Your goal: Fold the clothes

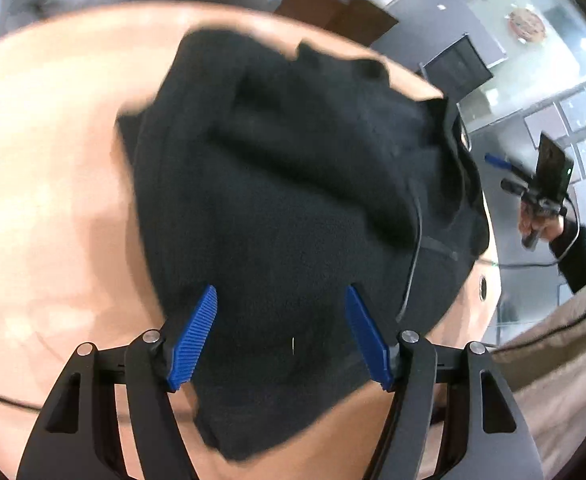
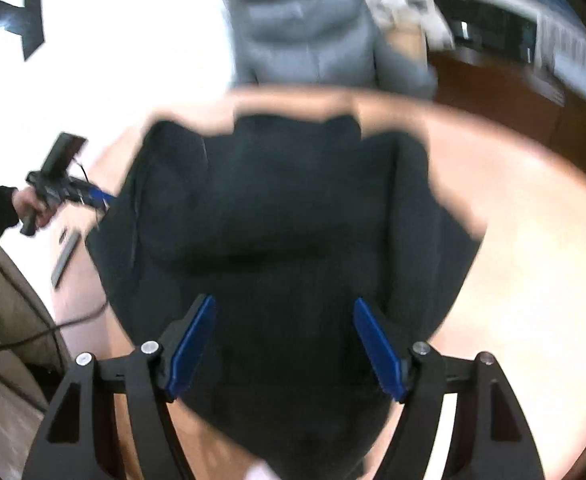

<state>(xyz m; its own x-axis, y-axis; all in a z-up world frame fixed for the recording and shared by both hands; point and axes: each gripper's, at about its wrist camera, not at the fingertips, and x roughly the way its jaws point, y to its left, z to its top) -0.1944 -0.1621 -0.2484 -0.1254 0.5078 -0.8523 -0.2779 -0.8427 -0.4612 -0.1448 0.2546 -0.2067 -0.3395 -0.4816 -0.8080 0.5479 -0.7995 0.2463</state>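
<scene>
a black garment (image 1: 277,184) of soft, fleecy knit is seen heaped in thick rounded folds on the bench (image 1: 53,200), whose top is smooth, pale orange wood with a curved edge. a thin cord and a flat seam are seen on the garment's edge nearest the right tool in the left wrist view.

the left tool (image 1: 281,296) is held above the near part of the garment with its ribbed blue pads (image 1: 195,336) spread apart and nothing pressed between them. the right tool (image 2: 283,306) is likewise held over the garment, its smooth blue pads (image 2: 191,350) standing apart and empty. in the right wrist view the left tool is seen beside the garment's far left edge, gripped by a hand (image 2: 33,208) in a dark sleeve.

a flat grey strip (image 2: 65,254) lies on the bench beside the garment, and a dark cable (image 2: 45,330) trails off the bench edge near it. beyond the garment a grey padded chair (image 2: 309,32) stands against the bench, with dark wooden furniture behind. both views are blurred.
</scene>
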